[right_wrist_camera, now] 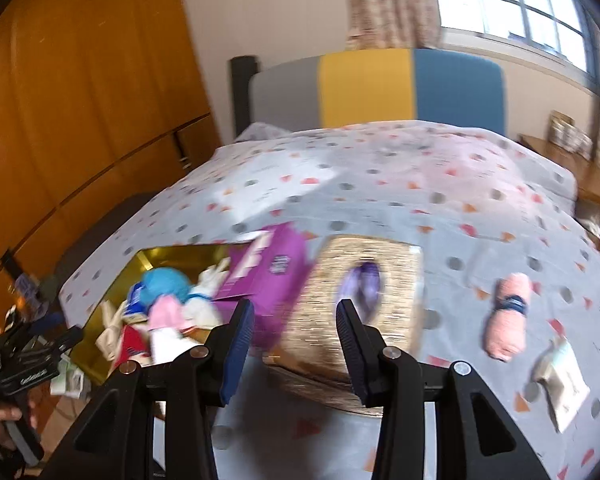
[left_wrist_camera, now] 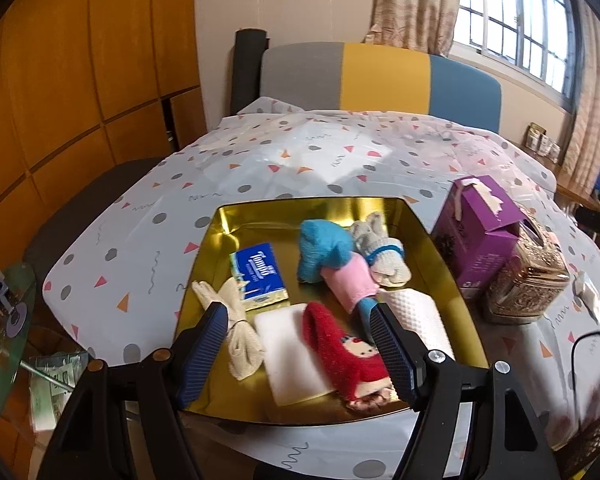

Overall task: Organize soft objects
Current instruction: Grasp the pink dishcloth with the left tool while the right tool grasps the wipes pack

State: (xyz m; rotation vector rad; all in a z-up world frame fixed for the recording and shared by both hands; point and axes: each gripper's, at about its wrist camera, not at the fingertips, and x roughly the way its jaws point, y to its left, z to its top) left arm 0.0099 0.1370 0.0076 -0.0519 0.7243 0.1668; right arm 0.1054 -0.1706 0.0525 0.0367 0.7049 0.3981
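While the left tongs (left_wrist_camera: 300,354) hover over the shallow gold metal tray (left_wrist_camera: 236,220), their blue ribbed pads stand well apart and grip nothing. Beneath them lie a red fuzzy sock with a cartoon face (left_wrist_camera: 346,354), a flat white sponge pad (left_wrist_camera: 290,354), a knotted cream cloth bundle (left_wrist_camera: 234,326), a blue pocket tissue pack (left_wrist_camera: 260,276), a blue-and-pink rolled sock (left_wrist_camera: 332,258), a grey-white sock bundle tied with a blue band (left_wrist_camera: 382,252) and a white embossed paper roll (left_wrist_camera: 420,314). Gathering the soft things in one tray appears to be the sorting scheme. Just right of the tray stand a purple cardboard tissue box (left_wrist_camera: 480,236) and an ornate bronze-coloured tissue holder (left_wrist_camera: 534,276).

From the right wrist, blurred, the right tongs (right_wrist_camera: 296,354) are partly open and empty, aimed over the bronze holder. A pink rolled sock with a dark band (right_wrist_camera: 506,320) and a small cream packet (right_wrist_camera: 564,380) lie loose on the worktop, well apart from the tray; they look like the pieces not yet gathered.

The worktop wears a pale plastic cloth with dots and triangles (left_wrist_camera: 300,152). Behind stand a grey, yellow and blue chair back (left_wrist_camera: 380,76), orange wooden cabinets (left_wrist_camera: 80,60) and a curtained window (left_wrist_camera: 516,12).
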